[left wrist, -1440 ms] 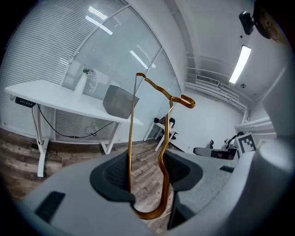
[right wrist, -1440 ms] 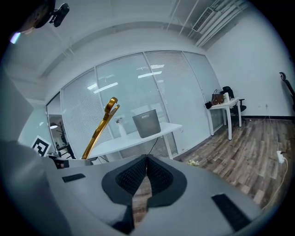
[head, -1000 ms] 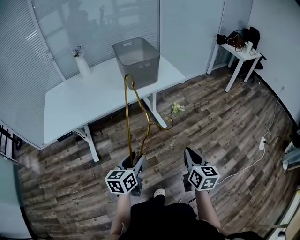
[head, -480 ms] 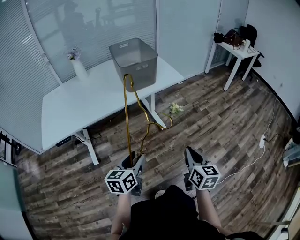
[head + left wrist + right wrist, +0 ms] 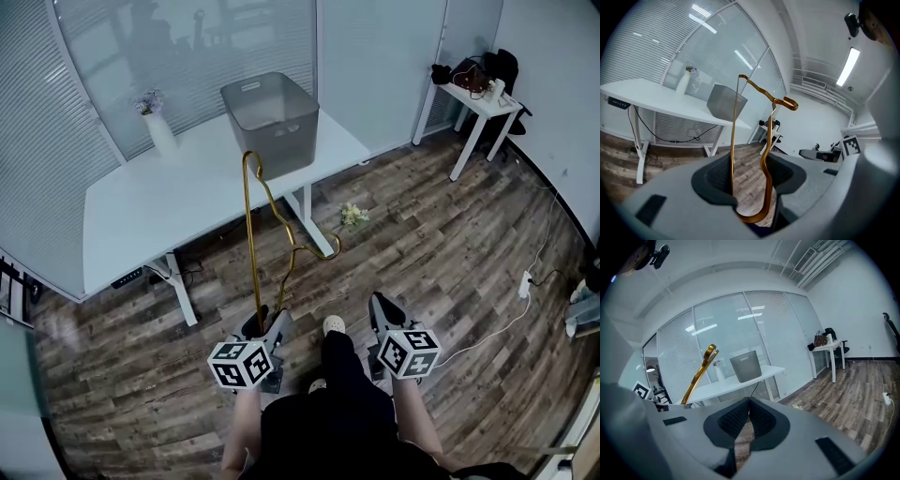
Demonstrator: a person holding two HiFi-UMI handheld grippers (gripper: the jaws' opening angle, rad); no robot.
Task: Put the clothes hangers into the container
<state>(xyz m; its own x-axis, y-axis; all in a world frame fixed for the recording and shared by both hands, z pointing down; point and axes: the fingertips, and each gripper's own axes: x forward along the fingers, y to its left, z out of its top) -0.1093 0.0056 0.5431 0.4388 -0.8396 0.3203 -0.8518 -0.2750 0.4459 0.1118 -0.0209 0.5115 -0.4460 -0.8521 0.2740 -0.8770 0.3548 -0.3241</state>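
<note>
One gold hanger is all I carry, pinched in the jaws of my left gripper at the bend where its straight bar meets the wavy shoulder. Those jaws stand partly apart, with both wires caught between the pads. I judge that I hold it by this end so the long body rises up and away from me, hook farthest out, ready to reach ahead and go into the container hook first. My right gripper hangs beside it with its jaws pressed together on nothing, free to steady things if needed. The hanger is over the wooden floor, well apart from the grey container, which sits on the far right part of the white bench, close to the glass wall. Open floor lies between me and the near edge of the bench, so the approach looks clear. The container's walls are tall and its mouth opens upward, so I expect the hook must pass over the near rim before I lower it. A vase stands well to the left, out of that path.
</note>
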